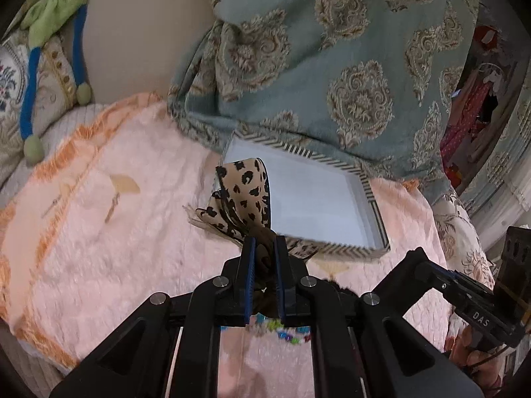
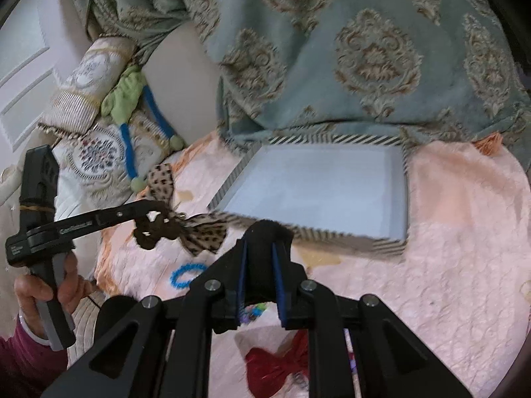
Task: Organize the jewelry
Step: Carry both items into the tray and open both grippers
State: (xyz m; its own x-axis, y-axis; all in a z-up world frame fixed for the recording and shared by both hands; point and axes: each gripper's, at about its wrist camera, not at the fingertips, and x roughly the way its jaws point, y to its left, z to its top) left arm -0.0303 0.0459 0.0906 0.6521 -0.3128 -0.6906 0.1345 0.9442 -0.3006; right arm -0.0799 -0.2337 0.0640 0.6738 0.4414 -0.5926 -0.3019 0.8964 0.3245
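The left hand-held gripper (image 1: 265, 258) pinched a leopard-print bow (image 1: 244, 195) by its brown knot, held above the pink blanket (image 1: 99, 232) just before the striped-rimmed tray (image 1: 335, 159). A blue ring (image 2: 186, 273) lay on the blanket below it. The right hand-held gripper (image 2: 260, 255) was clamped on a black fuzzy item (image 2: 265, 232) at the tray's near edge. A red bow (image 2: 275, 364) lay beneath it.

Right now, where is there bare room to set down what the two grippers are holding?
The tray floor looks bare, bordered by its striped rim. The pink blanket right of it is free too. It is crowded near the blue ring and red bow.
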